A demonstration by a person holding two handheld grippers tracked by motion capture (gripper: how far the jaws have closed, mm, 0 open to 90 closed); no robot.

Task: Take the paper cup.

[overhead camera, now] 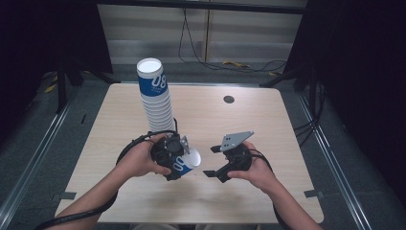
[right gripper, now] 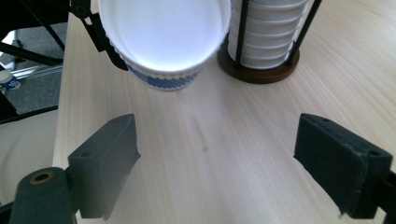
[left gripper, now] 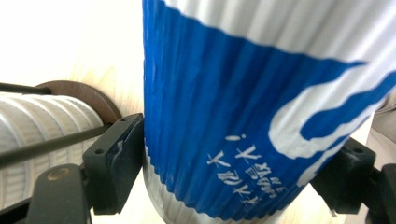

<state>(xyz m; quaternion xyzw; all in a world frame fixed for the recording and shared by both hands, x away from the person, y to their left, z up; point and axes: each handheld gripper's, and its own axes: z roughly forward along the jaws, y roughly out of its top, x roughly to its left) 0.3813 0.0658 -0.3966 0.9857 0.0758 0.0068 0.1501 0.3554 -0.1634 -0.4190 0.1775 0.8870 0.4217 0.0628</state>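
The left tongs (overhead camera: 184, 160) are gripping a paper cup (overhead camera: 187, 163) on its side, mouth facing the right tongs (overhead camera: 214, 161), which are waiting open just beside it. Next, probably a handover grasp on the rim.

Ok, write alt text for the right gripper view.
The open right gripper, its two black jaws wide apart with nothing between them, points at a blue-and-white paper cup held mouth-first toward the camera above a pale wooden table. Behind it, a stack of white cups stands in a wire holder on a round brown base.
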